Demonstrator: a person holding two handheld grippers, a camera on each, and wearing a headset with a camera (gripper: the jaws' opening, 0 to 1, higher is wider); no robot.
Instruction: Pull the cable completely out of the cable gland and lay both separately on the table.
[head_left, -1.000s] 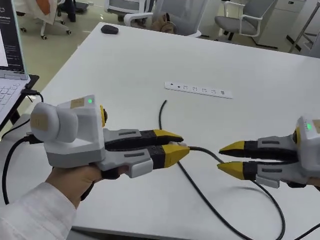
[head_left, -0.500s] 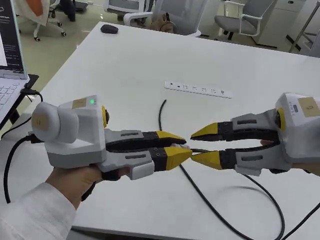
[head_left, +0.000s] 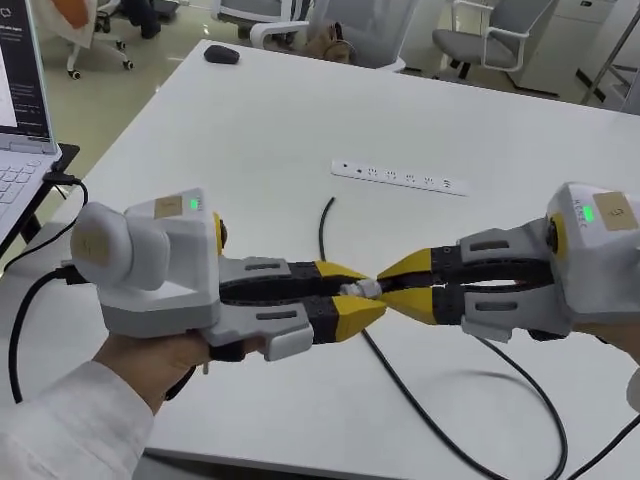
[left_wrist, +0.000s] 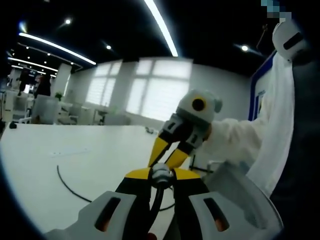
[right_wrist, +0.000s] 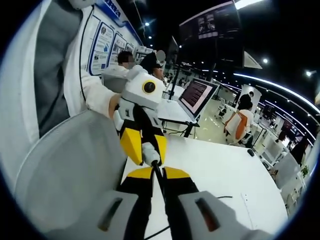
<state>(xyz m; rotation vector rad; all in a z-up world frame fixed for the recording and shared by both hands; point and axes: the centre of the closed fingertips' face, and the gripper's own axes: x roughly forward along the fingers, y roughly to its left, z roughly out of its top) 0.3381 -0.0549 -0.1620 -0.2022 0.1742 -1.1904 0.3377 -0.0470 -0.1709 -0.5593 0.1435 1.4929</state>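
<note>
**Mostly plastic, mostly matt**

From my station, the left gripper (head_left: 368, 290) and right gripper (head_left: 392, 290) both read as smooth plastic. Their shells are pale grey and matt, the jaws black, and the yellow tips carry a faint sheen. The gland (head_left: 356, 289) looks like whitish, slightly glossy plastic. The cable (head_left: 321, 235) has a smooth black matt sheath. The table (head_left: 250, 130) is smooth matt white, the power strip (head_left: 400, 180) white plastic, and the sleeve (head_left: 60, 430) white cloth.

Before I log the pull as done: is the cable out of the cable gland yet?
Not out: in the right gripper view the cable enters the cable gland, held by the left gripper.
</note>
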